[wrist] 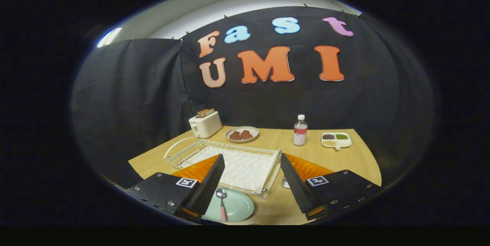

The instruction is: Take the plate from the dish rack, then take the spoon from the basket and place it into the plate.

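Green plate [237,205] holds the spoon [222,204], at 6 o'clock from the white rack [229,161]; gripper [250,179] fingers spread wide, holding nothing.

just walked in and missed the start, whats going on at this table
A person is working with a handheld two-finger gripper, whose black ridged fingers are spread open and hold nothing. Between them, on the wooden table, sits a pale green round plate with a metal spoon with a pink handle lying in it. Just beyond is the white wire dish rack, which holds no dishes. So the plate is out and the spoon is in it; the job looks finished.
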### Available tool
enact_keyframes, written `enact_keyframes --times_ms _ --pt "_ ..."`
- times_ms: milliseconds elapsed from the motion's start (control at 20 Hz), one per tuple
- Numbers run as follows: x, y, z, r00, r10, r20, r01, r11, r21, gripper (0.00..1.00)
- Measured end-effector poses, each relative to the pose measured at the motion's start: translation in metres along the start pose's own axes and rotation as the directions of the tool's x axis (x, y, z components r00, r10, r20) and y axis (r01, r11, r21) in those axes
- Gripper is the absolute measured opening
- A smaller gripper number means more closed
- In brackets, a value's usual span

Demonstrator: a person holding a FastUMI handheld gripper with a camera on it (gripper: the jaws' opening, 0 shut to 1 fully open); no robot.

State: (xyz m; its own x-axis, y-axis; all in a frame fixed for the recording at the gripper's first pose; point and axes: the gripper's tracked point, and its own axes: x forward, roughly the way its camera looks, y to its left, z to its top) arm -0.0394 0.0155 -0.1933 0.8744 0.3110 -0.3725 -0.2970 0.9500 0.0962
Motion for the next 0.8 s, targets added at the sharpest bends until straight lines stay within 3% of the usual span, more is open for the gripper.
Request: enact_keyframes --times_ms 200,600,800 --pt "-0.005 -0.01 0.057 0.992 -0.055 0.115 0.057 0.998 -0.016 0.97" --pt "-0.014 -0.024 0.131 0.954 -0.141 0.265 0.149 0.989 -0.01 0.97" --pt "-0.02 -0.042 0.145 0.929 -0.225 0.294 0.247 0.968 -0.041 0.97"
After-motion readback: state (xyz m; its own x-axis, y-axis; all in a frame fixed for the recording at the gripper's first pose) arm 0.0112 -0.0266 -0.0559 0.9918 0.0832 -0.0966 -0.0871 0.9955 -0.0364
